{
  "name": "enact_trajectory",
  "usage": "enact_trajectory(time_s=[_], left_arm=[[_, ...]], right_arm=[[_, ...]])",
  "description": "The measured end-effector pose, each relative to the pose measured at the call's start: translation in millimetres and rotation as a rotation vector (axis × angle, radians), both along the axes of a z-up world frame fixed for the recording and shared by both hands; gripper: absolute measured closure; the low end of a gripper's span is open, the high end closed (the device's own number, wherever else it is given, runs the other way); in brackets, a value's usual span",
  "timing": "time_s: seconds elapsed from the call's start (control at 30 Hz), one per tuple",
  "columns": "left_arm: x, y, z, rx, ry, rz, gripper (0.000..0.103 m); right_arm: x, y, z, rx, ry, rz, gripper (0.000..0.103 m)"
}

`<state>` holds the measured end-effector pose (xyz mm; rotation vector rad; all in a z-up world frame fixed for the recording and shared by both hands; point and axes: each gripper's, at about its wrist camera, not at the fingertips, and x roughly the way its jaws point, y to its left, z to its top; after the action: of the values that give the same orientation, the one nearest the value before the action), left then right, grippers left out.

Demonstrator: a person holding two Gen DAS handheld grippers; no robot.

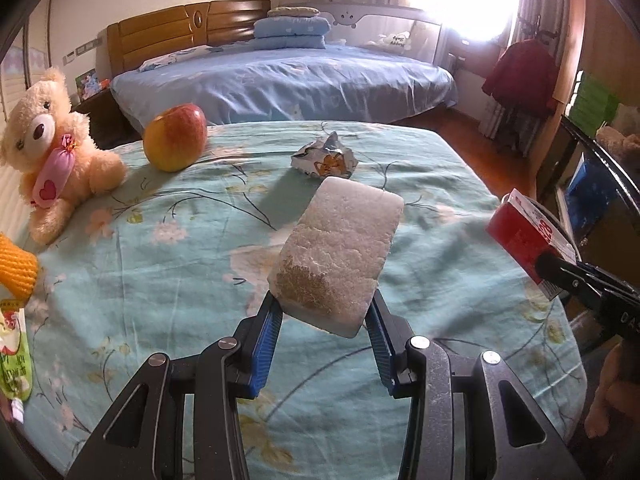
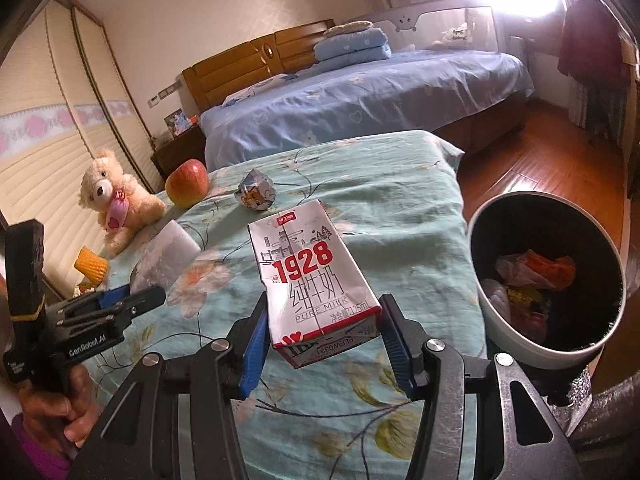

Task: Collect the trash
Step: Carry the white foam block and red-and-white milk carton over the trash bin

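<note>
My left gripper (image 1: 325,316) is shut on a white foam block (image 1: 340,252) with a dirty patch and holds it above the teal floral bedspread (image 1: 192,264). My right gripper (image 2: 322,340) is shut on a white and red "1928" milk carton (image 2: 312,276), held above the same bedspread (image 2: 392,200). The carton also shows at the right edge of the left wrist view (image 1: 528,240), and the foam block shows at the left of the right wrist view (image 2: 168,256). A crumpled printed wrapper (image 1: 325,157) lies further back on the bedspread; it also shows in the right wrist view (image 2: 256,194).
A round bin (image 2: 500,320) with trash in it stands on the wooden floor right of the bed. A teddy bear (image 1: 52,152), an apple (image 1: 176,136), an orange foam net (image 1: 16,268) and a green pouch (image 1: 14,356) lie at the left. A blue bed (image 1: 288,80) is behind.
</note>
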<state>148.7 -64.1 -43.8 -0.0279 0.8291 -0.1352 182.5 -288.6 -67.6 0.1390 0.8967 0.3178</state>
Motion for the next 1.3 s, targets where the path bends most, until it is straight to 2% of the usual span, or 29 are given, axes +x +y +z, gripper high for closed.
enact_trajectory(time_s=[0.27,0.77,1.3], left_arm=[[-3,-19,1,-0.033,-0.012,-0.034,0.062],[16,-76,-7,0.015,-0.01,-0.135,0.062],[33,-122,-11,0.033,-0.003,-0.194,0.061]], right_arm=[[-11,-22,4,0.016,-0.006,-0.053,0.051],[-14,-55,10,0.005,-0.024,-0.146,0.051],[-11,-89,11,-0.005,-0.024,-0.217,0.051]])
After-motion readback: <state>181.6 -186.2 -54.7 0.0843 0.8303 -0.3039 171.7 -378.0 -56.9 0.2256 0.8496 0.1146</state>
